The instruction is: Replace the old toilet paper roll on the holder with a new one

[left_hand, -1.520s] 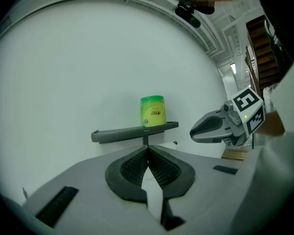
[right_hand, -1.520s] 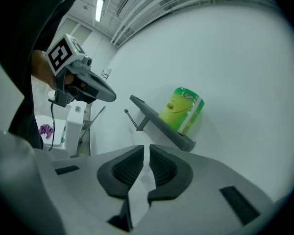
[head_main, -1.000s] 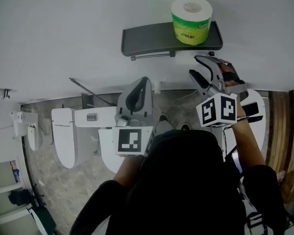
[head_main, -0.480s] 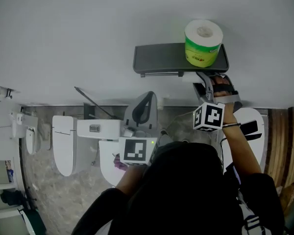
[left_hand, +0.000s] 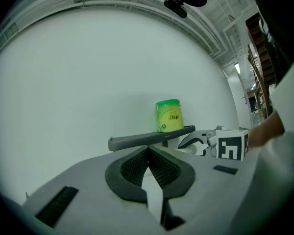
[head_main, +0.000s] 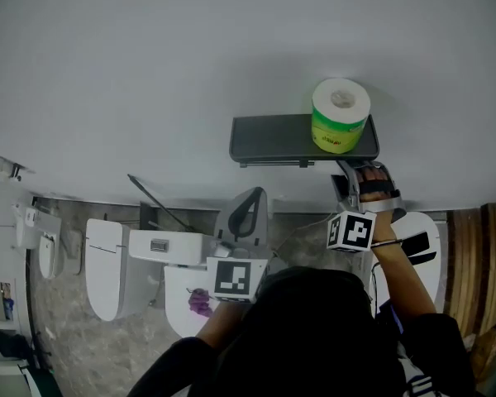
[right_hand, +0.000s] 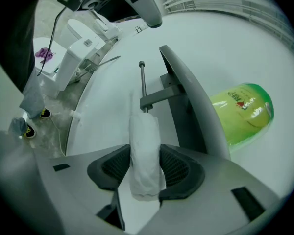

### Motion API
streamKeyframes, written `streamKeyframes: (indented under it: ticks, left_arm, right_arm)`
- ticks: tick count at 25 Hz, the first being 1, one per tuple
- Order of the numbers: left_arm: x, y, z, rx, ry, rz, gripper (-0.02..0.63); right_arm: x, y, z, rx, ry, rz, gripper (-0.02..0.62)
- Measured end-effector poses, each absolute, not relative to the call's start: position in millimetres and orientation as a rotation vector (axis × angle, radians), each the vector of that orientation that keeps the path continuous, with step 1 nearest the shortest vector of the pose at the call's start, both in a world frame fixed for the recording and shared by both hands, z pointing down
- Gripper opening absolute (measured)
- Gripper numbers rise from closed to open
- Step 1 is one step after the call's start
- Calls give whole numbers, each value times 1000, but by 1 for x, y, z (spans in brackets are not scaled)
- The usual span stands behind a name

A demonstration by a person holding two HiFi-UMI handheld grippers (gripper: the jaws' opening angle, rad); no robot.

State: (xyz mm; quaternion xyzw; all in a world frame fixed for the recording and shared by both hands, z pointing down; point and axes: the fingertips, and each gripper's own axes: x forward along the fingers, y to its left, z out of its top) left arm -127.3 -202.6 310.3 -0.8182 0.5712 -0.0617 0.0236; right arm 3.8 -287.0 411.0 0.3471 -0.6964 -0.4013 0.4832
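Note:
A dark grey holder shelf [head_main: 281, 137] hangs on the white wall, with the new green-wrapped roll [head_main: 341, 116] standing on its right end. My right gripper [head_main: 357, 179] is just below that end and is shut on the thin, nearly used-up white old roll [right_hand: 144, 151]. The old roll lies in line with the holder's metal rod [right_hand: 142, 82], close to its bracket; I cannot tell whether it sits on the rod. My left gripper [head_main: 245, 209] hangs lower and to the left, its jaws closed together on nothing. From the left gripper view I see the green-wrapped roll [left_hand: 169, 115] above the shelf [left_hand: 147, 140].
A white toilet [head_main: 107, 255] with its cistern stands on the floor below left, with a thin dark rod [head_main: 161, 197] leaning by it. A small white fixture [head_main: 45, 255] is on the far left wall. Wooden boards [head_main: 479, 255] run down the right side.
My right gripper has moved in close under the shelf's right end and rolled its wrist. The left gripper has stayed where it was.

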Motion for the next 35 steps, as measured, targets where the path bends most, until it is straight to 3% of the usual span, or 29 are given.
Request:
streamKeyframes:
  ticks: [35]
  left_arm:
    - [-141,-180,324,-2536,1746,-245,20]
  right_arm:
    - [124,-284,420,1050,-1562,-813,196]
